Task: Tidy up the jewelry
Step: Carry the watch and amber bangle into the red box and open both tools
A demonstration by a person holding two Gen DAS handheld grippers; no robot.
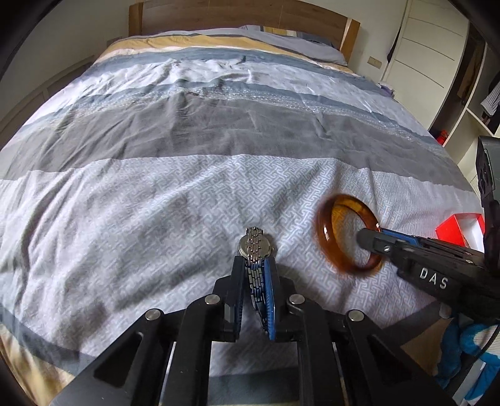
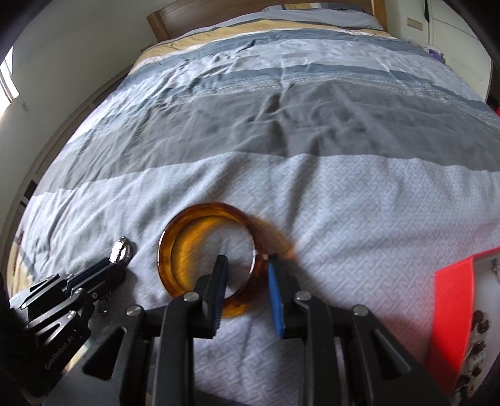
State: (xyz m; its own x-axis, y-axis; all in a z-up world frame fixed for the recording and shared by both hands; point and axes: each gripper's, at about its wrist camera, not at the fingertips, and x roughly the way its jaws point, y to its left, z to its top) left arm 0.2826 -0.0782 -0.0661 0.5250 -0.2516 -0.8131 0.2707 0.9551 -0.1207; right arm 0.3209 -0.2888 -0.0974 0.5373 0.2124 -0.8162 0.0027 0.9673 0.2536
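Note:
My left gripper [image 1: 254, 265] is shut on the metal band of a silver watch [image 1: 254, 245], whose round case sticks out past the fingertips above the bedspread. The watch also shows in the right wrist view [image 2: 121, 250]. An amber bangle [image 1: 347, 234] is blurred by motion. My right gripper [image 2: 247, 260] straddles its rim [image 2: 175, 250], one finger inside the ring and one outside. I cannot tell whether the fingers press on it. In the left wrist view the right gripper [image 1: 375, 234] comes in from the right.
A red box with a white inside [image 2: 453, 312] lies at the right on the bed and holds beaded jewelry; it also shows in the left wrist view [image 1: 459, 228]. The striped grey bedspread [image 1: 187, 187] stretches to a wooden headboard [image 1: 234, 12]. White wardrobes [image 1: 428, 47] stand at the right.

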